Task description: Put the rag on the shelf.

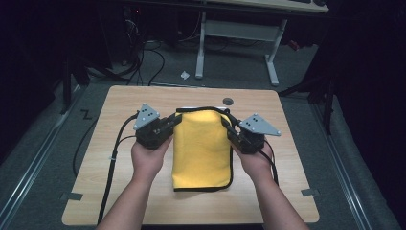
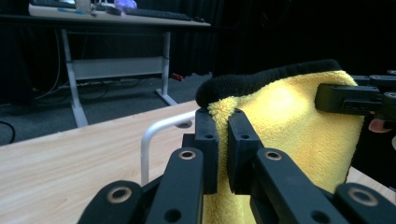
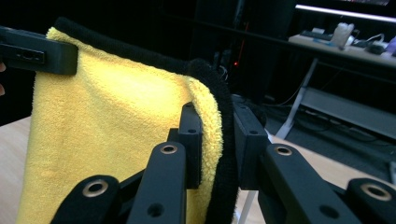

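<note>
A yellow towel [image 1: 201, 148] with a black hem lies folded on the wooden table [image 1: 119, 191], its far edge lifted. My left gripper [image 1: 175, 120] is shut on the towel's far left corner, and my right gripper [image 1: 226, 125] is shut on its far right corner. In the left gripper view the jaws pinch the yellow towel [image 2: 285, 121] just under the black hem, and the other gripper's jaw holds the far corner. In the right gripper view the jaws clamp the towel [image 3: 116, 116] and its black hem together. The towel's near end rests flat on the table.
A white wire rack [image 2: 156, 133] stands on the table behind the towel. A round grey grommet [image 1: 228, 101] sits near the table's far edge. Beyond the table stands a white-legged desk [image 1: 237, 33], with cables on the floor at left.
</note>
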Available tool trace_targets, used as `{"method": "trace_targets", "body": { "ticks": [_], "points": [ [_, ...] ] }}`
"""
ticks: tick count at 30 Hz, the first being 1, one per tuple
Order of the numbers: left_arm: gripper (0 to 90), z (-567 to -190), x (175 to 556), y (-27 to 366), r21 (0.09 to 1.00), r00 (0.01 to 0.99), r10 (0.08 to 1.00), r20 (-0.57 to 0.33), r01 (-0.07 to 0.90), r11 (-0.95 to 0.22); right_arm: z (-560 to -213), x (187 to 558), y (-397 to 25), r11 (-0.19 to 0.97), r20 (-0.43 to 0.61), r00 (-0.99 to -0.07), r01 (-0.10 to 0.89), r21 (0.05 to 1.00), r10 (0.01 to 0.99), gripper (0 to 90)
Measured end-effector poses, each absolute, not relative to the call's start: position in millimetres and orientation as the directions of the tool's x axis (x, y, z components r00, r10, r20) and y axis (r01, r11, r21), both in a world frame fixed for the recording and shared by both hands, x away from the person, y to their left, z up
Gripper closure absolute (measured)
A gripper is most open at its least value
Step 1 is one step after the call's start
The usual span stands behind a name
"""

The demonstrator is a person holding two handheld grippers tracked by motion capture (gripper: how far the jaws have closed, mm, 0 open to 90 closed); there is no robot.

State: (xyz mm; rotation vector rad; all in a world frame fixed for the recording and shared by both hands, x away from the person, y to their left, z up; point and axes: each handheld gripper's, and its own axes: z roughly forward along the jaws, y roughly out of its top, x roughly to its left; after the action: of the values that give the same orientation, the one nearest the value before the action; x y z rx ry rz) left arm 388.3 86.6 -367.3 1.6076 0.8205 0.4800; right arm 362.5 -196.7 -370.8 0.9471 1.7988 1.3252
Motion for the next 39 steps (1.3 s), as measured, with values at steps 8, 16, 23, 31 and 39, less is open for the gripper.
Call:
{"method": "trace_targets", "body": {
  "ticks": [8,16,23,31,39],
  "points": [
    [84.8,-349.3,391.2,88.6,0.978,0.666,0.737,-0.114,0.205,-0.034,-351.1,364.3,-195.9,0.182,-0.111,-0.484,0.103,0.978,0.868,77.0],
    [84.9,-329.3,396.0,85.8,0.987,0.67,0.738,-0.078,0.156,-0.038,-339.3,367.9,-197.5,0.163,-0.108,-0.475,0.077,0.984,0.874,77.0],
    [84.9,-317.1,407.3,81.5,0.989,0.674,0.737,-0.051,0.135,-0.055,-327.8,373.3,-199.8,0.168,-0.13,-0.458,0.044,0.985,0.88,77.0],
    [84.8,-317.8,430.9,77.2,0.988,0.678,0.734,-0.045,0.14,-0.068,-324.1,390.0,-203.3,0.172,-0.133,-0.448,0.047,0.984,0.884,77.0],
    [84.5,-328.0,457.7,76.5,0.984,0.673,0.735,-0.085,0.174,-0.045,-326.4,412.0,-207.2,0.163,-0.121,-0.454,0.055,0.985,0.883,76.8]
  ]
}}
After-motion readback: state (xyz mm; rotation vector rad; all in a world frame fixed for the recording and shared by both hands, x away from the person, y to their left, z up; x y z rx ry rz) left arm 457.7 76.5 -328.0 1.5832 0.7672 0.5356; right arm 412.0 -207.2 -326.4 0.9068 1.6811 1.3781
